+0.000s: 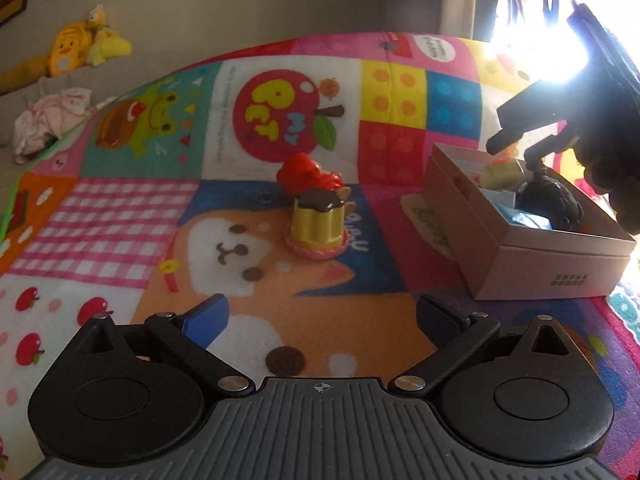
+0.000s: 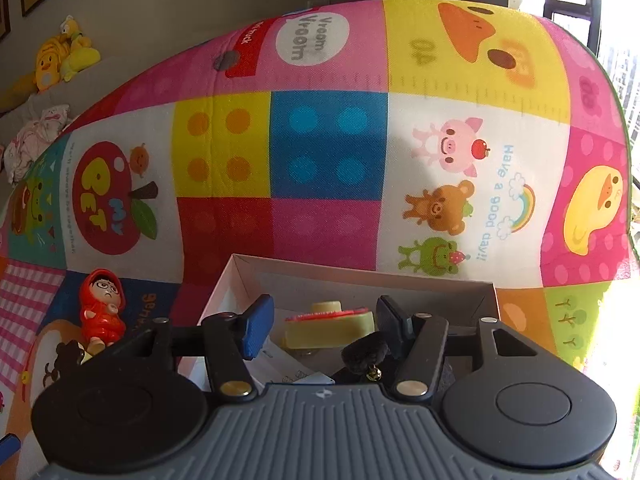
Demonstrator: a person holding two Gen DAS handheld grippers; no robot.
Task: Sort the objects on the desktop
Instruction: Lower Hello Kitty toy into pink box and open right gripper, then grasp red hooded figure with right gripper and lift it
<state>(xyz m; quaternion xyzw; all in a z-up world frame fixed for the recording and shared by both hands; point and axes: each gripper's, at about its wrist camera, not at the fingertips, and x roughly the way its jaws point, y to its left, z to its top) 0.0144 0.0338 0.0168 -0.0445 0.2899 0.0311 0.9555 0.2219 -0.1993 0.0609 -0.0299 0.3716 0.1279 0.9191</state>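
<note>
A yellow pudding toy (image 1: 316,224) with a brown top stands on the colourful play mat (image 1: 120,216). A red hooded figure (image 1: 310,174) lies just behind it and is also seen from the right wrist as the red figure (image 2: 102,308). My left gripper (image 1: 322,312) is wide open and empty, short of the pudding. An open cardboard box (image 1: 532,264) at the right holds a pale yellow toy (image 2: 328,324) and a black plush (image 2: 364,354). My right gripper (image 2: 325,326) hangs over the box (image 2: 360,276), jaws partly apart, with no pad pressing on anything. The plush lies by its right finger.
The mat (image 2: 328,144) ends at a grey sofa at the back left, with yellow plush toys (image 1: 86,42) and a crumpled pink cloth (image 1: 48,120). Bright window glare fills the far right. A gloved hand (image 1: 616,184) holds the right gripper (image 1: 520,142) above the box.
</note>
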